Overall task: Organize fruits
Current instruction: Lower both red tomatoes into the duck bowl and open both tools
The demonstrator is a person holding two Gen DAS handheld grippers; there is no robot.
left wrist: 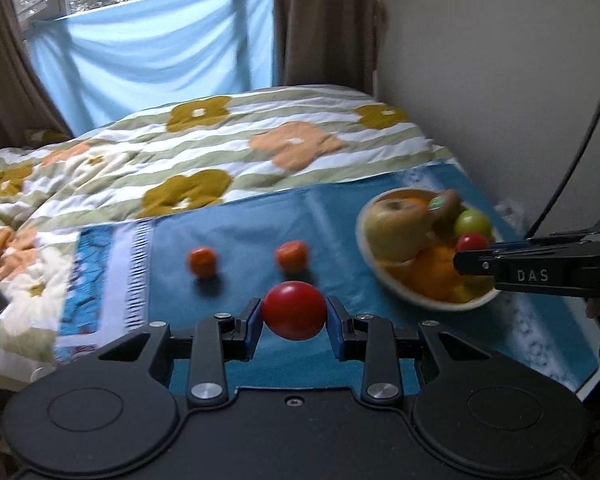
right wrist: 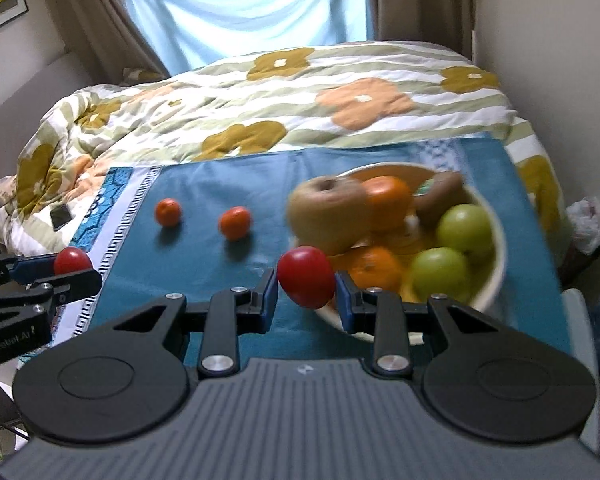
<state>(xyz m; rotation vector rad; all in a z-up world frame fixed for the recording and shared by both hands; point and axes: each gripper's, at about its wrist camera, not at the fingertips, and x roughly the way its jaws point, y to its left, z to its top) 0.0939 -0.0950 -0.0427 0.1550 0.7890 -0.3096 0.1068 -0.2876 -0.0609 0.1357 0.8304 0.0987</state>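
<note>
My left gripper (left wrist: pixel 294 316) is shut on a red tomato (left wrist: pixel 294 310), held above the blue cloth (left wrist: pixel 228 232). My right gripper (right wrist: pixel 306 286) is shut on a second red tomato (right wrist: pixel 306 276), at the near left rim of the cream bowl (right wrist: pixel 496 276). The bowl holds a brownish apple (right wrist: pixel 330 212), two green fruits (right wrist: pixel 466 228), oranges (right wrist: pixel 390 200) and a kiwi (right wrist: pixel 440 192). Two small tangerines (left wrist: pixel 202 261) (left wrist: pixel 291 255) lie on the cloth left of the bowl. In the right wrist view the left gripper (right wrist: pixel 74 268) shows at the left edge with its tomato (right wrist: pixel 72 260).
A flowered quilt (left wrist: pixel 220 148) covers the bed beyond the cloth. A dark phone (right wrist: pixel 60 216) lies on the quilt at the left. A wall runs along the right, with a black cable (left wrist: pixel 572 164) hanging by it. Light blue fabric (left wrist: pixel 152 52) covers the window behind.
</note>
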